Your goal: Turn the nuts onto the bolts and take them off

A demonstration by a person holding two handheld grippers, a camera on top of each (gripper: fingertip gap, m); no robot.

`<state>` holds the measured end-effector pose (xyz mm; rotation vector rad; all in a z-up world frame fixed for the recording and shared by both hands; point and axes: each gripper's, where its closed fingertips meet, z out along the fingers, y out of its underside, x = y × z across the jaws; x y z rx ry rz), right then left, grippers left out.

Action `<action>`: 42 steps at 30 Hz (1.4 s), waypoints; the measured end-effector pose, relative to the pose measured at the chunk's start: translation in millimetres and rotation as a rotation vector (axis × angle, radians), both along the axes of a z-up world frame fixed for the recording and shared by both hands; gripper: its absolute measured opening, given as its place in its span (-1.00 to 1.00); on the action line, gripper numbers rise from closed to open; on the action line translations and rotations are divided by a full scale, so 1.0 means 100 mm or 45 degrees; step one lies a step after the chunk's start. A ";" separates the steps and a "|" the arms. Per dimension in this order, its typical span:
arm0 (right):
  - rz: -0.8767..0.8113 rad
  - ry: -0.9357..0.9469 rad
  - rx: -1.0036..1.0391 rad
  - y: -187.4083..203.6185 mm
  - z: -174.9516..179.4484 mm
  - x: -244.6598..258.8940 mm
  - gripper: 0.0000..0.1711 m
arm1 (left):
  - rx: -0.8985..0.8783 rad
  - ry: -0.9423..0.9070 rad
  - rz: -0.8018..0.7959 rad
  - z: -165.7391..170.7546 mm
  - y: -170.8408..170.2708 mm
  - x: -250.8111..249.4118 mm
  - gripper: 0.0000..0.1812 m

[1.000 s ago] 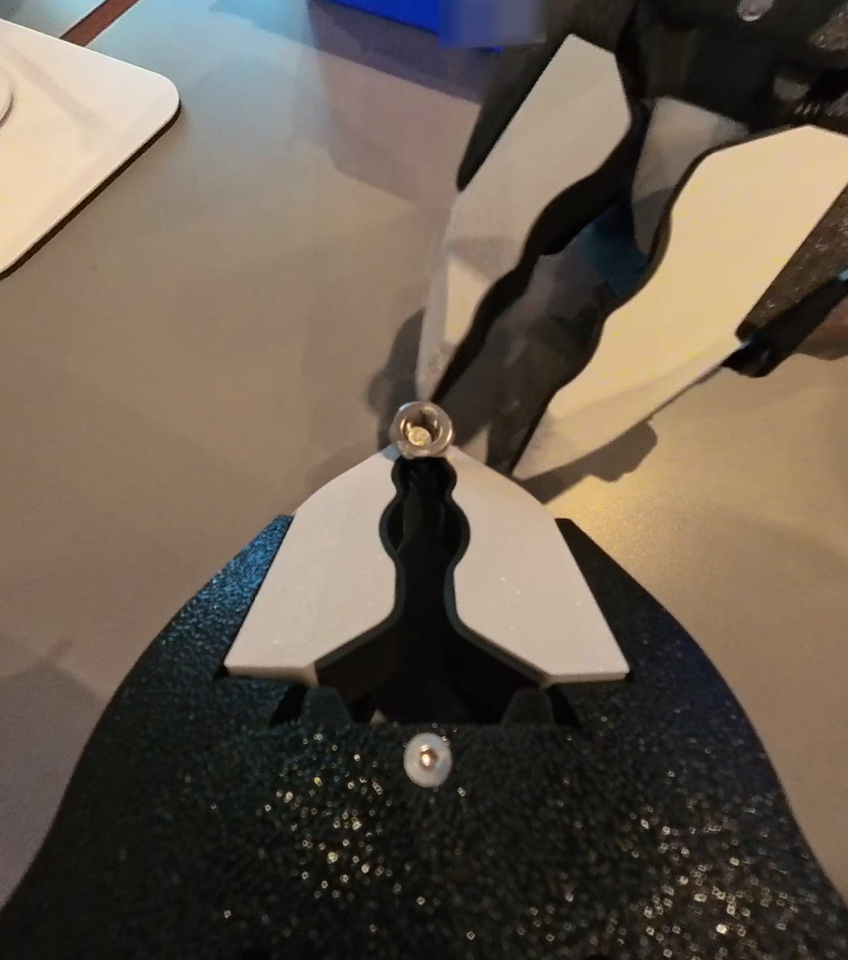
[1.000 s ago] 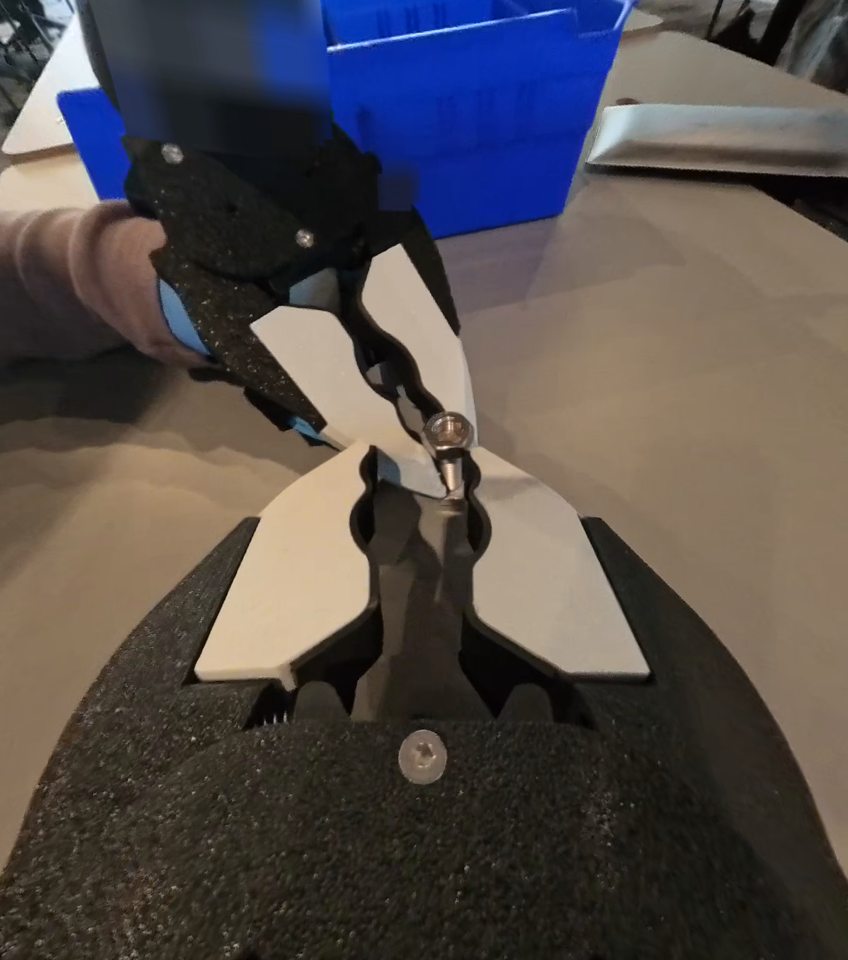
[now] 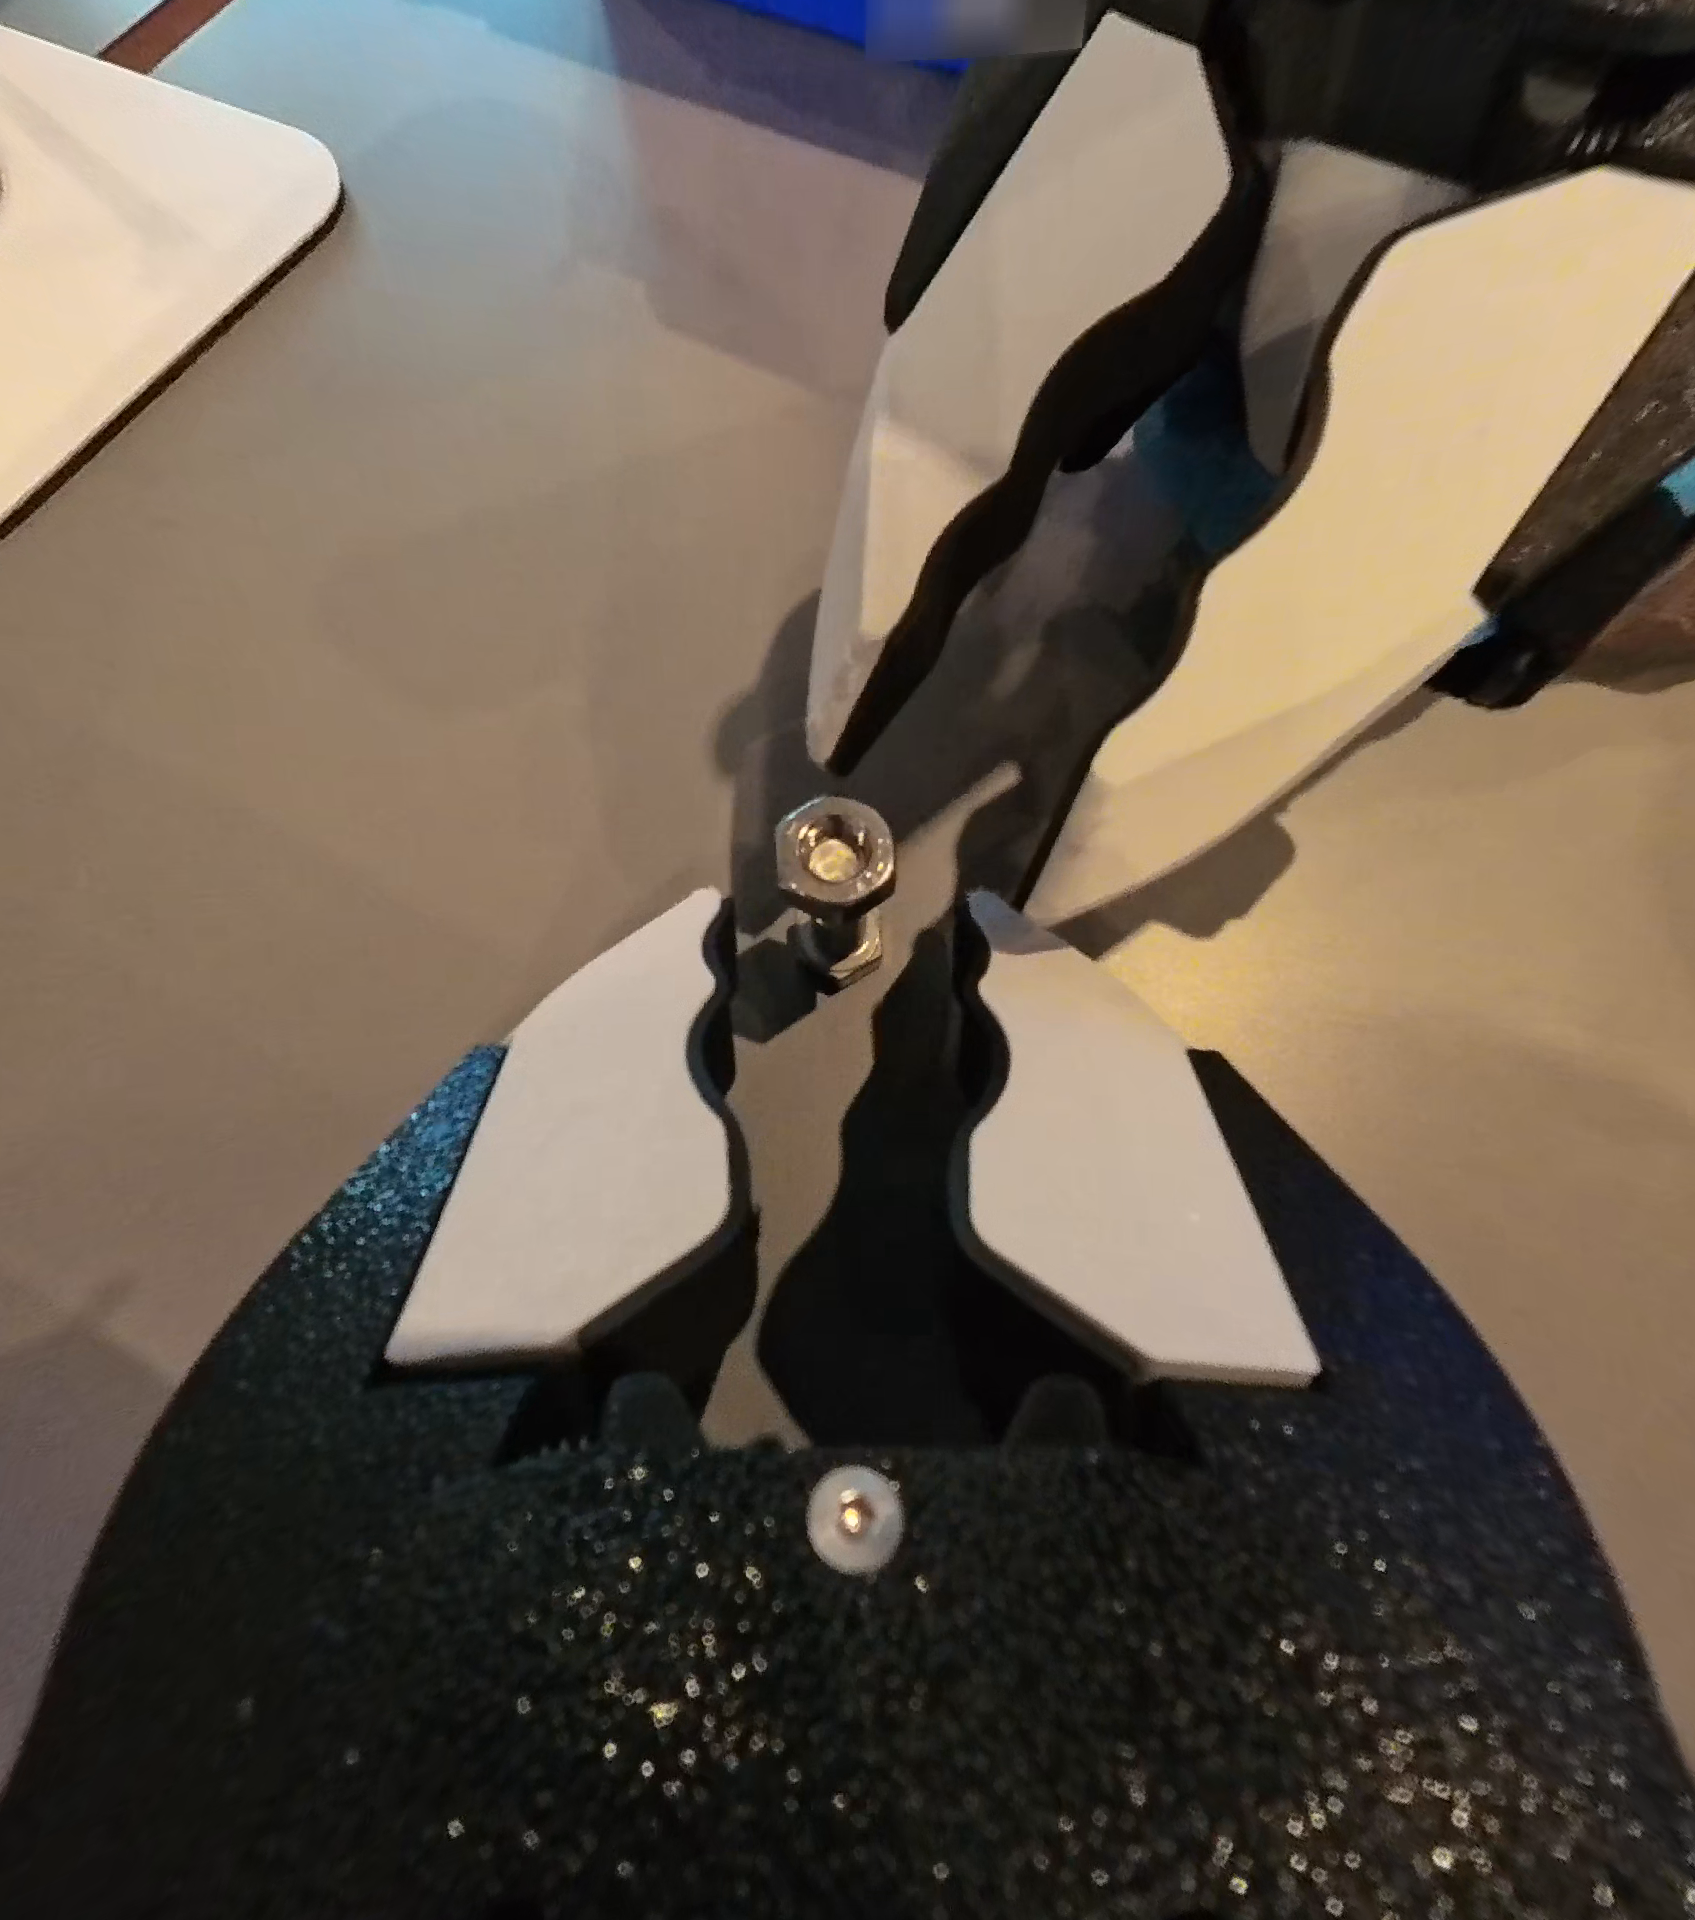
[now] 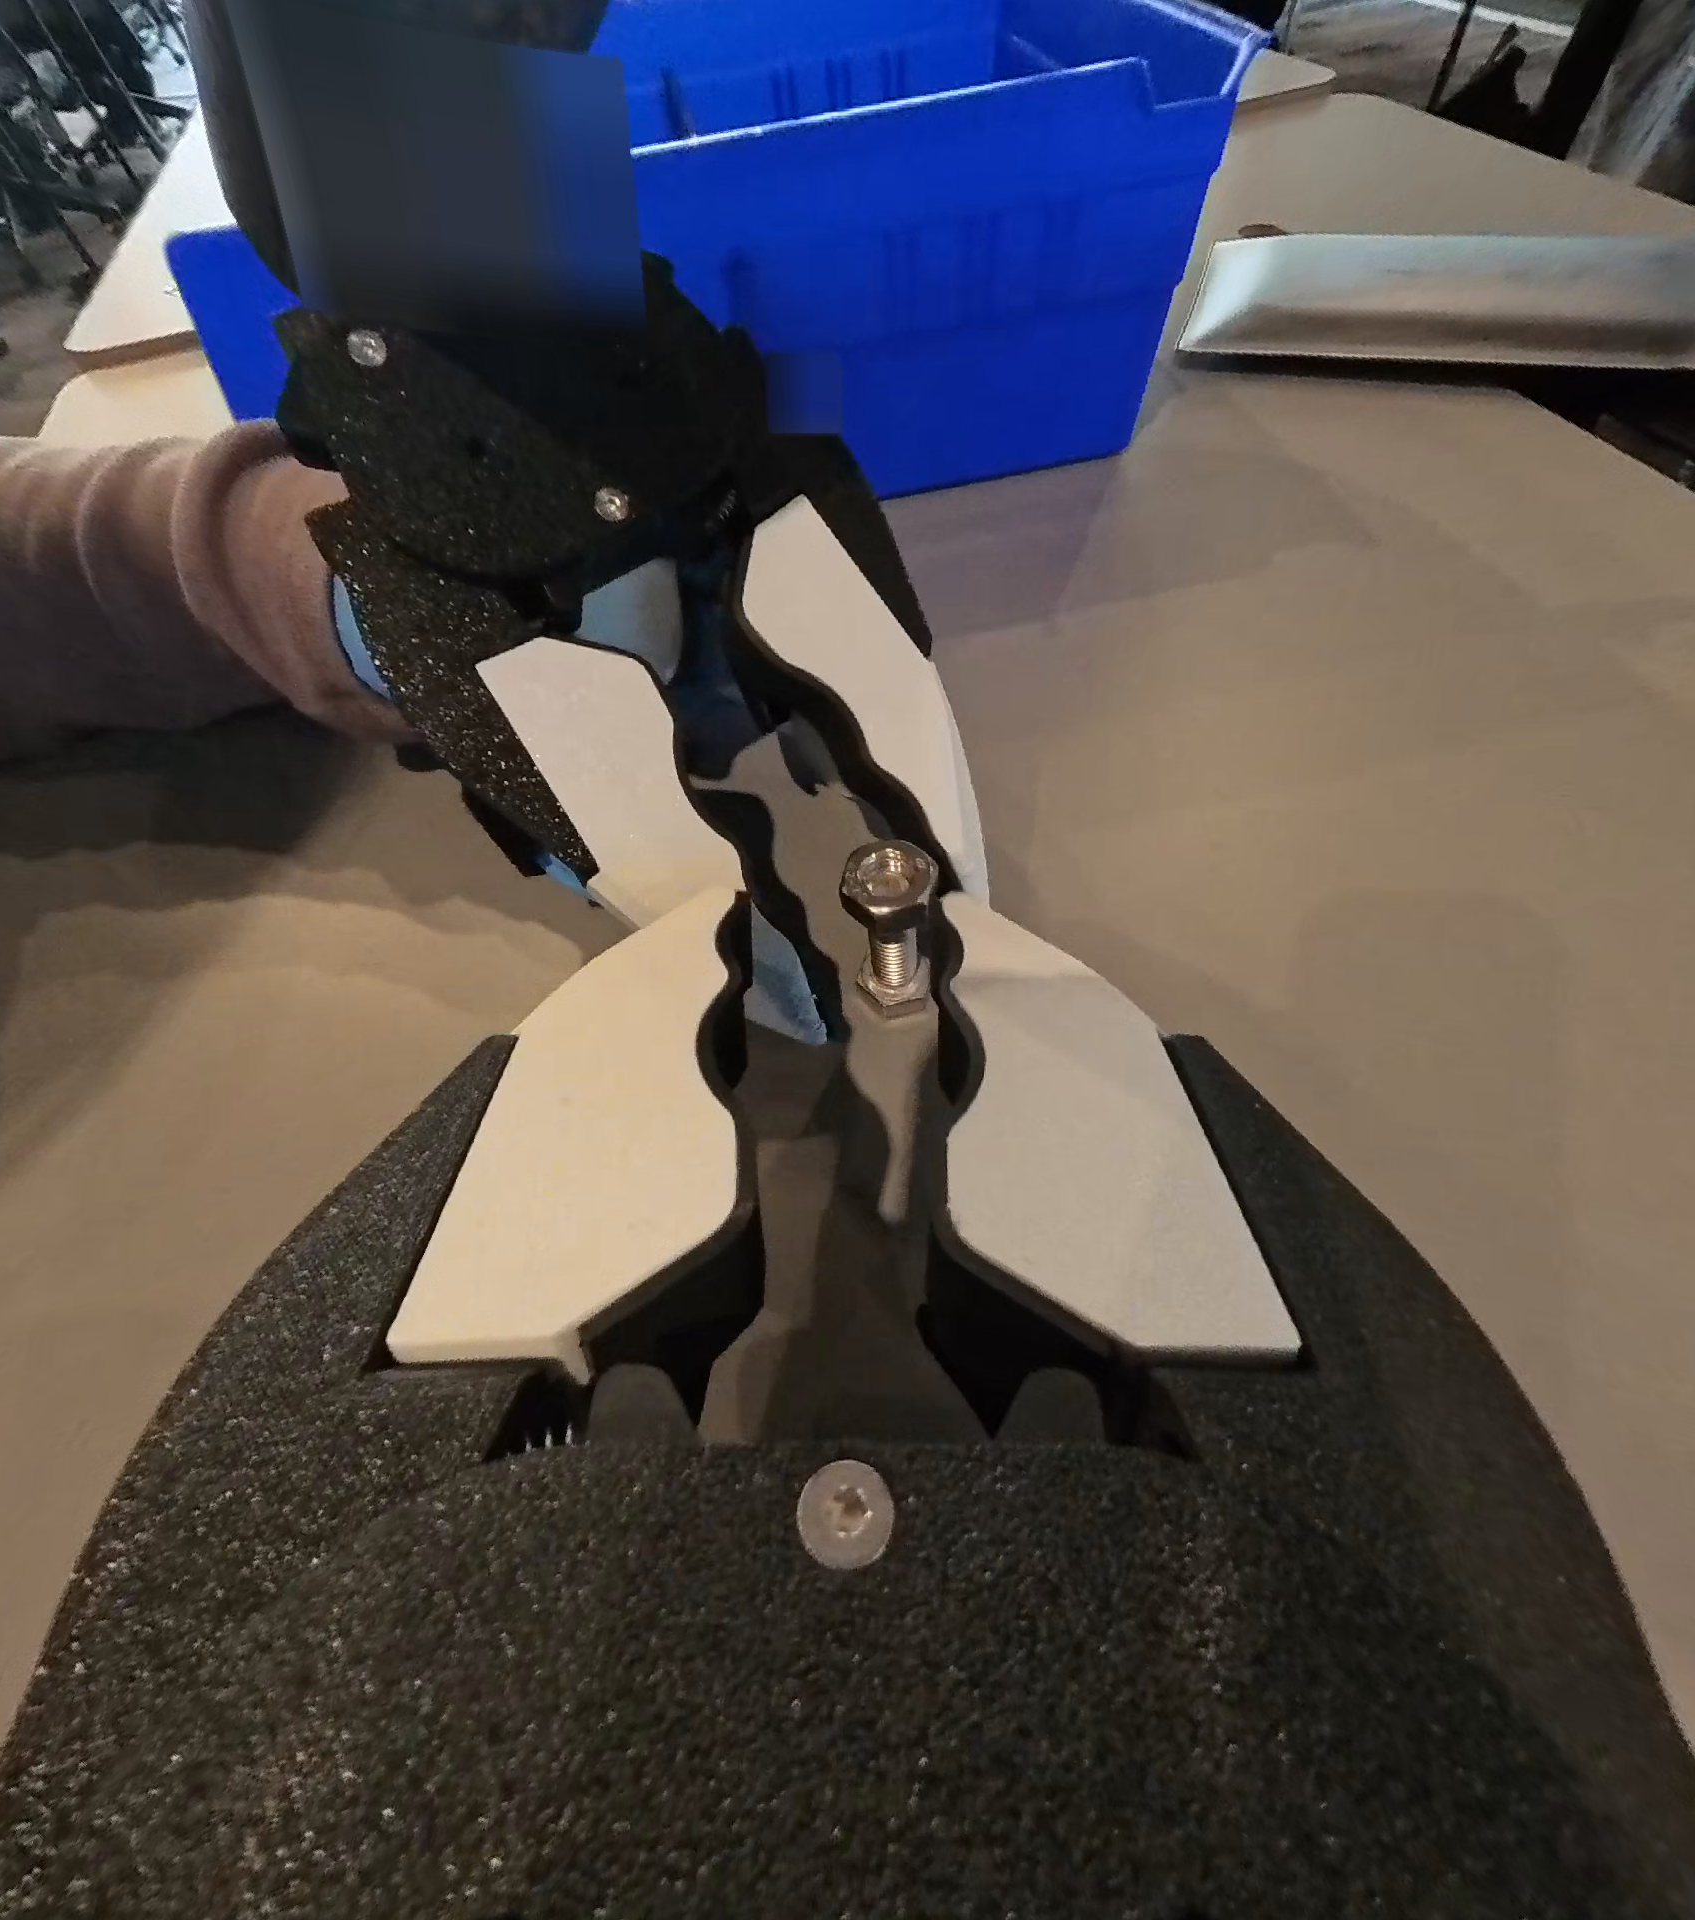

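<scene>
**Nut sits at the bolt's foot, neither gripper holding**

My left gripper (image 3: 838, 914) is spread open around the bolt (image 3: 827, 904), gripping nothing. My right gripper (image 4: 838, 925) is parted too, its fingertips either side of the shank, off it as far as I can tell. The bolt stands upright on the table (image 4: 1342, 831), head on top, a nut (image 4: 887, 987) low on its thread. I judge threading done; unscrewing remains. The blue bin (image 4: 926, 260) sits at twelve o'clock.

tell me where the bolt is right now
The bolt stands upright on the grey table, between the open tips of the left claw and right claw, with the blue bin behind in the right wrist view.
</scene>
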<state>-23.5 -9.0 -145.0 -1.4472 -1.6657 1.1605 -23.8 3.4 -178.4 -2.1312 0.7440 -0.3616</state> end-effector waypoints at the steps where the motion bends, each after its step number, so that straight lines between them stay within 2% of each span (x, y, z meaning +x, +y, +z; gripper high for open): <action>1: 0.000 0.003 -0.006 0.00 0.00 0.00 -0.62 | 0.000 0.000 0.000 0.00 0.00 0.00 -0.57; 8: 0.012 -0.018 -0.023 0.00 -0.02 -0.01 -0.58 | -0.012 0.014 0.001 0.00 -0.03 -0.03 -0.74; 12: 0.027 -0.019 -0.042 -0.01 -0.01 -0.01 -0.53 | -0.017 0.020 -0.021 -0.01 -0.05 -0.02 -0.75; 15: 0.032 -0.010 -0.095 0.00 0.01 0.00 -0.51 | -0.042 0.038 -0.053 -0.02 -0.10 -0.03 -0.67; 19: 0.024 0.018 -0.150 0.02 0.05 0.00 -0.51 | -0.071 0.060 -0.018 -0.04 -0.09 -0.05 -0.66; 23: 0.033 -0.007 -0.137 0.01 0.02 0.00 -0.51 | -0.092 0.077 0.008 -0.05 -0.07 -0.06 -0.69; 27: 0.053 -0.074 -0.070 -0.04 -0.07 -0.02 -0.49 | -0.116 0.103 -0.017 -0.07 -0.08 -0.02 -0.87; 34: 0.052 -0.072 -0.045 -0.04 -0.07 -0.02 -0.46 | -0.107 0.095 -0.008 -0.06 -0.07 -0.01 -0.88; 36: 0.060 -0.064 -0.045 -0.05 -0.06 0.00 -0.44 | -0.090 0.079 -0.024 -0.05 -0.07 0.00 -0.80; 39: 0.114 -0.001 -0.062 -0.10 0.01 0.05 -0.41 | -0.099 0.086 -0.092 -0.07 -0.11 0.06 -0.48; 42: 0.124 0.052 -0.120 -0.09 0.08 0.10 -0.42 | -0.109 0.097 -0.110 -0.07 -0.10 0.08 -0.48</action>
